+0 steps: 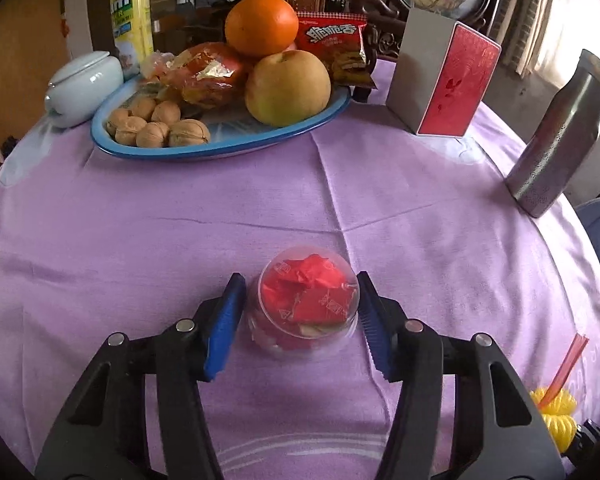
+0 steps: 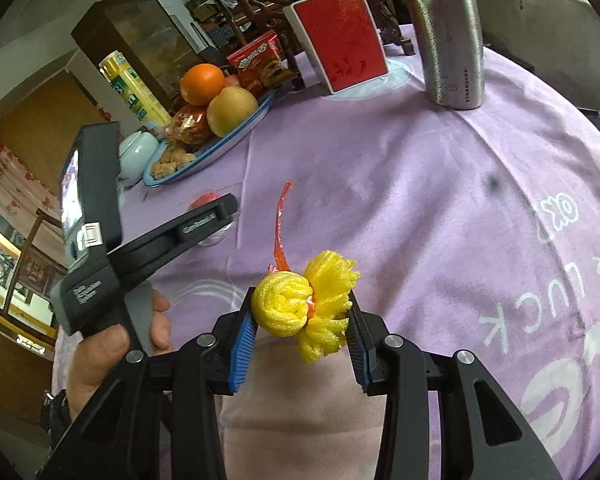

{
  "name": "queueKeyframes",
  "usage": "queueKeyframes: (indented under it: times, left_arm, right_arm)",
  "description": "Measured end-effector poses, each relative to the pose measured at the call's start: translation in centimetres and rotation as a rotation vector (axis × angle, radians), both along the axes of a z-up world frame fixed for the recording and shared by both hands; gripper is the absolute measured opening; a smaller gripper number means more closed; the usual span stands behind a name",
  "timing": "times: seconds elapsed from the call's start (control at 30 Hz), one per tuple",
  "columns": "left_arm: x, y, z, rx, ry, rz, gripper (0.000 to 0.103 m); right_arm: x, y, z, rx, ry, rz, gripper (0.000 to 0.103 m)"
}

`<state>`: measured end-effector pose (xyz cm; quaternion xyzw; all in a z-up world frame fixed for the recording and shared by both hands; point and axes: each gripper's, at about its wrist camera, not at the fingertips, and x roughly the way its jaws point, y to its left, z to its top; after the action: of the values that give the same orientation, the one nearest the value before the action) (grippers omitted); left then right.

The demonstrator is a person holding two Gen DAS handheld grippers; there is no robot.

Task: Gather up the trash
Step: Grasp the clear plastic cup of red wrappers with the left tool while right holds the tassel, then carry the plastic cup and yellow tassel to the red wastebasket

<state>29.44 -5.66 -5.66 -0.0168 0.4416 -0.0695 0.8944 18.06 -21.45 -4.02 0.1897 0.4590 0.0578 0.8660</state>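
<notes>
A clear plastic cup (image 1: 305, 300) stuffed with red wrappers stands on the purple tablecloth (image 1: 260, 208). My left gripper (image 1: 300, 312) is open with its blue pads on either side of the cup, close to its walls. My right gripper (image 2: 302, 312) is shut on a yellow foam fruit net (image 2: 304, 304) with a red plastic strip (image 2: 282, 224) sticking out of it. The net also shows at the right edge of the left wrist view (image 1: 554, 404). In the right wrist view the left gripper's arm (image 2: 172, 236) hides most of the cup (image 2: 206, 200).
A blue tray (image 1: 228, 148) at the back holds walnuts, an orange, a pear and snack packets. A pale lidded jar (image 1: 82, 84) stands left of it. A red-faced box (image 1: 444, 80) and a steel bottle (image 1: 556, 140) stand at the right.
</notes>
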Motion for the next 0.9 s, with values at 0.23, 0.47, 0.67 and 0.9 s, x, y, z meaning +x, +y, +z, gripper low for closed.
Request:
queueKeyframes:
  times: [0.23, 0.47, 0.67, 0.9]
  left_arm:
    - [-0.6, 1.3, 0.3, -0.054, -0.014, 0.037, 0.055]
    - [-3.4, -0.9, 2.8, -0.041, 0.021, -0.029, 0.055]
    - [-7.4, -0.7, 4.6, 0.006, 0.024, -0.052, 0.055]
    - [-14.2, 5.1, 6.0, -0.004, 0.008, 0.000, 0.055]
  right_arm:
    - [0.0, -0.9, 0.1, -0.012, -0.010, -0.037, 0.042]
    - [0.1, -2.1, 0.3, -0.041, -0.025, -0.087, 0.042]
    - [-0.3, -2.3, 0.4, -0.042, -0.024, -0.095, 0.041]
    - [-2.1, -1.5, 1.0, -0.073, -0.013, -0.113, 0.041]
